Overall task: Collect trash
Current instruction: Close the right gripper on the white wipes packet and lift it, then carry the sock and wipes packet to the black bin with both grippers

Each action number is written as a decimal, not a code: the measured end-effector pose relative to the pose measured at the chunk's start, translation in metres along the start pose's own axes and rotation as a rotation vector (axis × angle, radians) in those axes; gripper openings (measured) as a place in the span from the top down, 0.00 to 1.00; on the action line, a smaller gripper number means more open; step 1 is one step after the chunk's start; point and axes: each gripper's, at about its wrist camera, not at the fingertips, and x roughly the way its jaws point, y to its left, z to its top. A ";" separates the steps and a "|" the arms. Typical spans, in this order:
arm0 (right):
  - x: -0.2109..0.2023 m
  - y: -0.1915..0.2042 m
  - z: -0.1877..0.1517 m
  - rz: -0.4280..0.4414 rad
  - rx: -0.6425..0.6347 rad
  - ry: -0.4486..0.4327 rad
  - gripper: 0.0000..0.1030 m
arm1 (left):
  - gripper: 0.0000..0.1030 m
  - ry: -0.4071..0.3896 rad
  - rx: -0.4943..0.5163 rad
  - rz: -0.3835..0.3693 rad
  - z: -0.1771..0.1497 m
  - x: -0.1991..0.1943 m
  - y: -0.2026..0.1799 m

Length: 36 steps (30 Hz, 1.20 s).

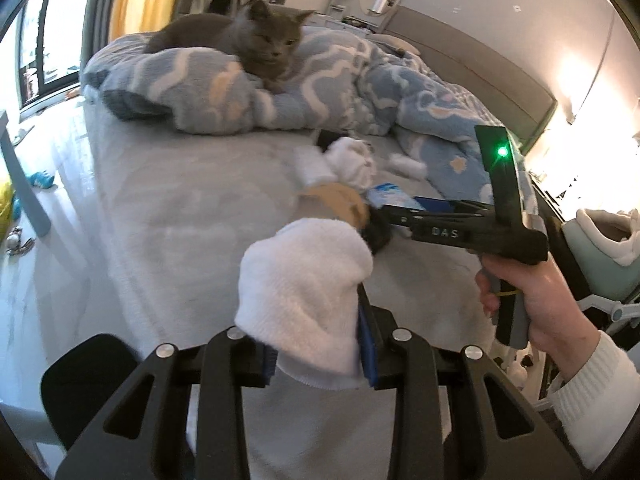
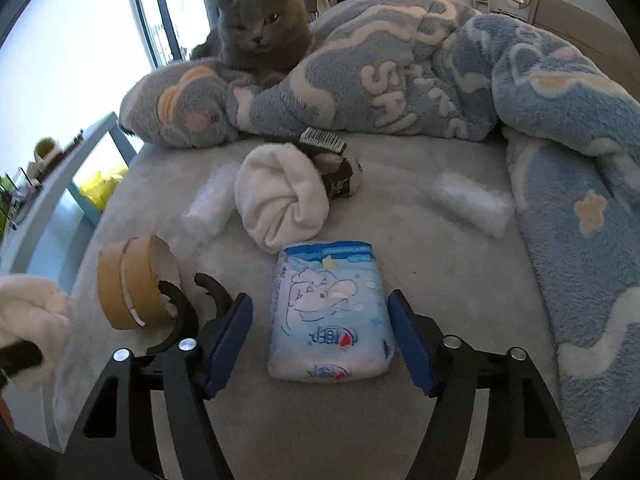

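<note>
My left gripper (image 1: 320,344) is shut on a white sock (image 1: 304,292) and holds it above the grey bed (image 1: 168,208); the sock also shows at the left edge of the right wrist view (image 2: 28,312). My right gripper (image 2: 320,340) is open, its blue pads on either side of a blue-and-white tissue pack (image 2: 328,312) lying on the bed. In the left wrist view the right gripper (image 1: 404,210) reaches in from the right. A brown tape roll (image 2: 132,284), a black hair claw (image 2: 188,312), a second rolled white sock (image 2: 280,200), a black wrapper (image 2: 332,160) and two clear plastic bags (image 2: 472,200) (image 2: 208,204) lie nearby.
A grey cat (image 2: 256,28) lies on the bunched blue patterned blanket (image 2: 400,80) at the back of the bed; the blanket also runs down the right side. A window and a light-blue table (image 2: 60,184) are to the left. The bed's left edge drops to the floor (image 1: 36,280).
</note>
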 end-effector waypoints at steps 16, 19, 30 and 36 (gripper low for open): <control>-0.045 0.035 0.028 -0.058 -0.003 -0.113 0.49 | 0.66 0.023 -0.104 0.124 -0.024 -0.025 0.078; -0.053 0.051 0.034 -0.028 -0.023 -0.134 0.49 | 0.66 0.045 -0.108 0.151 -0.032 -0.025 0.088; -0.064 0.124 0.046 0.091 -0.102 -0.164 0.49 | 0.66 0.123 -0.178 0.238 -0.060 -0.026 0.139; -0.060 0.172 0.049 0.177 -0.157 -0.155 0.49 | 0.66 0.190 -0.204 0.289 -0.082 -0.020 0.163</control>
